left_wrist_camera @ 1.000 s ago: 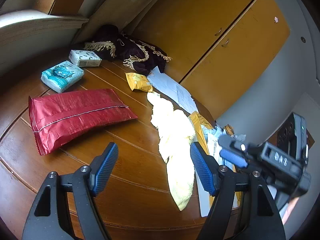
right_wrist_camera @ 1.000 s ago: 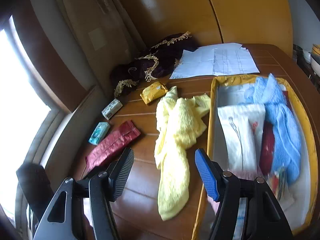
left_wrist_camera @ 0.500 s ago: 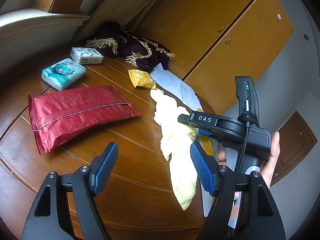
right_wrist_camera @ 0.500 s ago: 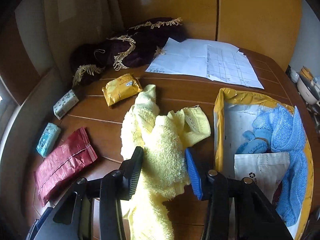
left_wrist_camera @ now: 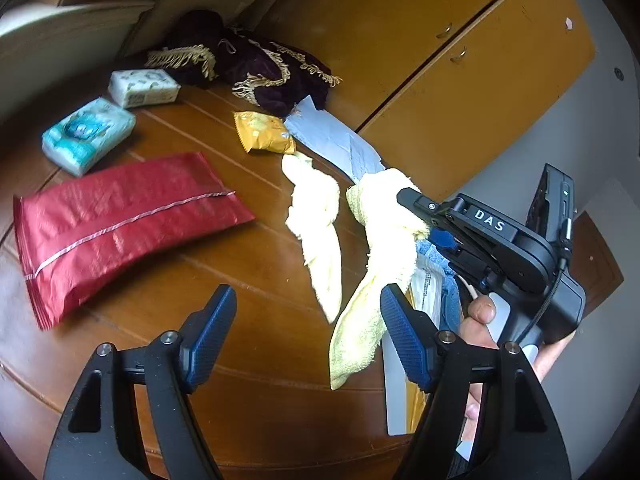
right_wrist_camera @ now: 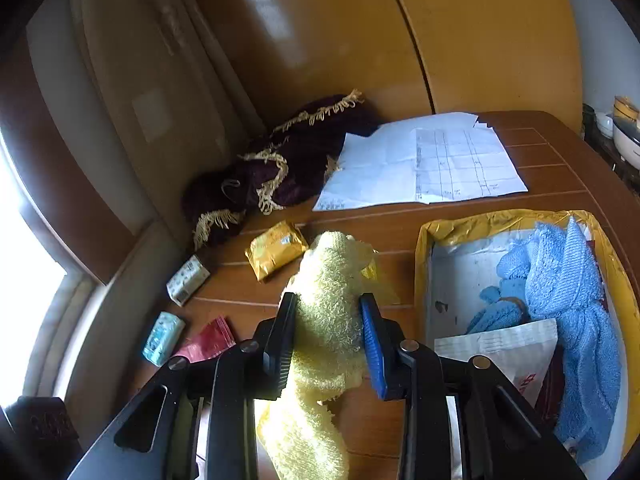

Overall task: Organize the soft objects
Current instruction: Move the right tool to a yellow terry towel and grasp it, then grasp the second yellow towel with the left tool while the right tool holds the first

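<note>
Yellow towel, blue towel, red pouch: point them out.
yellow towel (right_wrist_camera: 332, 312): right wrist view, bunched part between the fingers.
blue towel (right_wrist_camera: 568, 280): right wrist view, upper fold in the box.
red pouch (left_wrist_camera: 120, 216): left wrist view, middle of its face.

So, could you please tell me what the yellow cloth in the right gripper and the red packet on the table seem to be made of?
The yellow cloth looks like terry towelling: a matte, looped, fuzzy pile that drapes limply. The red packet appears to be plastic film or foil, judging by its crinkled sheen and crimped end seal.
</note>
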Available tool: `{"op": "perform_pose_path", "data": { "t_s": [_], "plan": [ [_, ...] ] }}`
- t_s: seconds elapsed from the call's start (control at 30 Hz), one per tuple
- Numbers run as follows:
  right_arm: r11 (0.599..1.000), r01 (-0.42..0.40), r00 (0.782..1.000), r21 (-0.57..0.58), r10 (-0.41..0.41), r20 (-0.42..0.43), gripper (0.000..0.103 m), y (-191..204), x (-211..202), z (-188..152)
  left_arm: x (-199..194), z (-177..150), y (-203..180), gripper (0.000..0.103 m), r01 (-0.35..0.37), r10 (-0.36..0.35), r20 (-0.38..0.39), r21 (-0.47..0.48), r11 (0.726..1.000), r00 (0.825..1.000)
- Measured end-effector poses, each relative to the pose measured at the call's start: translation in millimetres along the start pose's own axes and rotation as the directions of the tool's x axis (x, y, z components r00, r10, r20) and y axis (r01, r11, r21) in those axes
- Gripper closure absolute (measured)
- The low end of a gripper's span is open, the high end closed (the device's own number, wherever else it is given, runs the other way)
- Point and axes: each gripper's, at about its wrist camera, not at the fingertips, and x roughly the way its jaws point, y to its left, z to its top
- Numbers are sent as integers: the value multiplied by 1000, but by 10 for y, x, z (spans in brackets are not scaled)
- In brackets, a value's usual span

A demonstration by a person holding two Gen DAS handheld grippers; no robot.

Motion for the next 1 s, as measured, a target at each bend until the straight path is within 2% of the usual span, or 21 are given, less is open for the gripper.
{"op": "perform_pose_path", "data": {
  "t_s": [0.13, 0.23, 0.4, 0.47, 0.53, 0.6, 0.67, 0.8, 0.9, 1.0],
  "plan": [
    [997, -50, 996, 54, 46, 79, 71, -116, -157, 78, 181, 221, -284, 29, -40, 41, -8, 105, 994, 999],
    [993, -41, 994, 109, 29, 108, 71, -228, -221, 104, 494, 347, -409, 29, -111, 120, -45, 167, 980, 992],
    [975, -18, 994, 220, -6, 106, 71, -450, -220, 115, 1023, 486, -502, 29, -137, 164, -137, 185, 973, 977],
    [972, -12, 993, 234, -15, 115, 71, -486, -235, 116, 1162, 528, -574, 29, -159, 189, -135, 206, 966, 973],
    [971, -2, 992, 238, -28, 122, 71, -499, -246, 113, 1302, 563, -639, 30, -219, 253, -109, 253, 942, 961],
    [971, 10, 992, 238, -39, 118, 71, -505, -232, 109, 1410, 596, -601, 39, -283, 315, -103, 244, 928, 944],
    [970, -10, 995, 242, -15, 101, 72, -517, -203, 99, 1487, 625, -481, 61, -318, 349, -136, 207, 925, 927],
    [976, -11, 997, 216, -6, 80, 72, -461, -160, 79, 1315, 629, -385, 64, -343, 366, -111, 182, 922, 924],
    [981, -21, 997, 191, 7, 73, 72, -396, -149, 63, 1051, 520, -386, 64, -284, 314, -149, 191, 940, 938],
    [985, -30, 998, 168, 21, 59, 72, -331, -114, 44, 752, 268, -297, 63, -273, 309, -163, 212, 939, 937]
  ]
}}
